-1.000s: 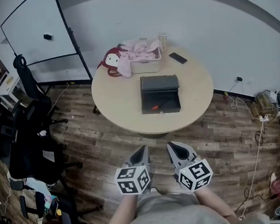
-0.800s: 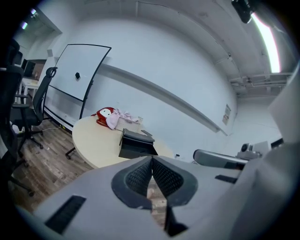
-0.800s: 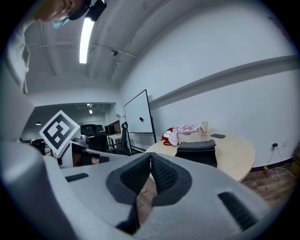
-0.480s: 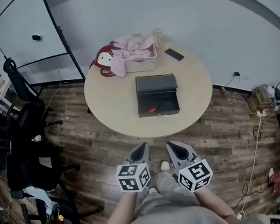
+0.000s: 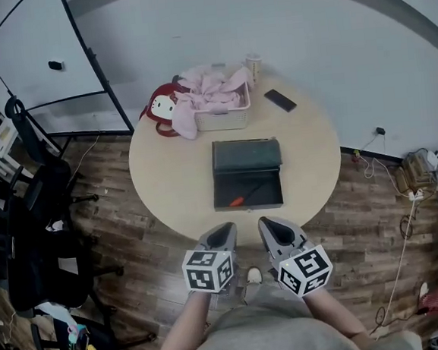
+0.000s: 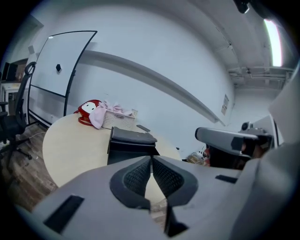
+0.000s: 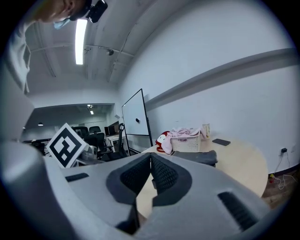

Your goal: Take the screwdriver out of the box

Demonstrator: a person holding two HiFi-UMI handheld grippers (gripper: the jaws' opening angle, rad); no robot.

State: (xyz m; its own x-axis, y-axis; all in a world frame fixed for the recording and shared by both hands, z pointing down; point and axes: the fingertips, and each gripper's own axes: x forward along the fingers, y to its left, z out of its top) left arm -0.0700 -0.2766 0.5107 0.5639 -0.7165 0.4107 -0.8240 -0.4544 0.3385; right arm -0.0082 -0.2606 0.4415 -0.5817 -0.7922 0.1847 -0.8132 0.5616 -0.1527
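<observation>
An open dark box lies in the middle of a round beige table, its lid raised at the far side. Inside it rests a screwdriver with an orange-red handle, lying aslant near the front wall. Both grippers hang side by side just short of the table's near edge. My left gripper is shut with nothing in it, and my right gripper is shut and empty too. In the left gripper view the box sits ahead on the table, beyond the closed fingertips. The right gripper view shows the box to the right.
At the table's far side stand a white basket of pink cloth, a red toy bag, a cup and a black phone. A whiteboard and office chairs stand to the left. Cables lie on the wood floor at the right.
The table and box have come nearer in the head view as the person walked up. Both grippers moved forward together to the table's near edge, still shut.
</observation>
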